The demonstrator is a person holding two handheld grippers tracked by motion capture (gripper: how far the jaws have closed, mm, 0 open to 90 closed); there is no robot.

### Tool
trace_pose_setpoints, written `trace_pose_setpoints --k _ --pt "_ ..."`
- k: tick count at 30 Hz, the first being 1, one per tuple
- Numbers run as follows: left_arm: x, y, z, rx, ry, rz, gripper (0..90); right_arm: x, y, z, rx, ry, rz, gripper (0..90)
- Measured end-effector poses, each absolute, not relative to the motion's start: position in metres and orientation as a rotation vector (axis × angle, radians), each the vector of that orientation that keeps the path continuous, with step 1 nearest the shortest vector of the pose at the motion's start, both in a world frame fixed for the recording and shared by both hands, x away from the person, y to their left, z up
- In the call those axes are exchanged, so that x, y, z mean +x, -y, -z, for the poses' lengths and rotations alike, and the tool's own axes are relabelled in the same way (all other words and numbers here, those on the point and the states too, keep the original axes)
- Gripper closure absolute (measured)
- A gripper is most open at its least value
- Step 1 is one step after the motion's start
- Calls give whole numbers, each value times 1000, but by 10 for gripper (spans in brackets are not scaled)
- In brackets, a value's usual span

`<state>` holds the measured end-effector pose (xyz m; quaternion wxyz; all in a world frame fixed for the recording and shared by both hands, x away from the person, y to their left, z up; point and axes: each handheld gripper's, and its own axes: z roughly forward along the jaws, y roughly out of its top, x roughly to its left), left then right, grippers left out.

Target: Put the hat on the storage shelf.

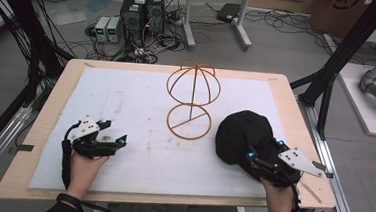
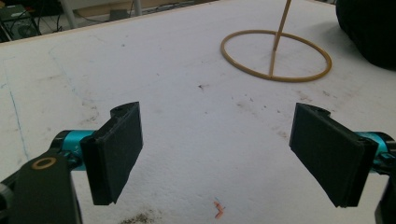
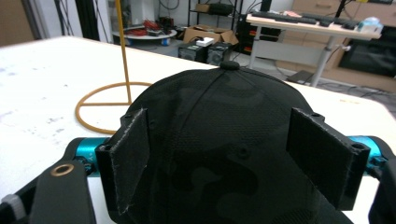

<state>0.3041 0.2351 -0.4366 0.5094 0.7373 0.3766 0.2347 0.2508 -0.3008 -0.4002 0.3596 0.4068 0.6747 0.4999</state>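
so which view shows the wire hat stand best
The high view: it takes in the whole wire hat stand, domed top, stem and ring base, upright beside the black cap. The left gripper view catches just its ring base and lower stem; the right gripper view shows the stem and part of the ring behind the cap.

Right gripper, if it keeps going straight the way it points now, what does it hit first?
Most likely the black cap: it lies right between the open jaws of the right gripper, ahead of the wire hat stand.
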Motion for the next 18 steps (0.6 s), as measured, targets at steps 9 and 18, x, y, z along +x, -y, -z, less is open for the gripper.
trace_pose_setpoints --k 9,18 --pt "304 -234 437 1778 -907 -559 175 248 286 402 989 -1769 -1204 215" --pt "304 -234 437 1778 -907 -559 175 250 273 408 935 -1793 -1070 298"
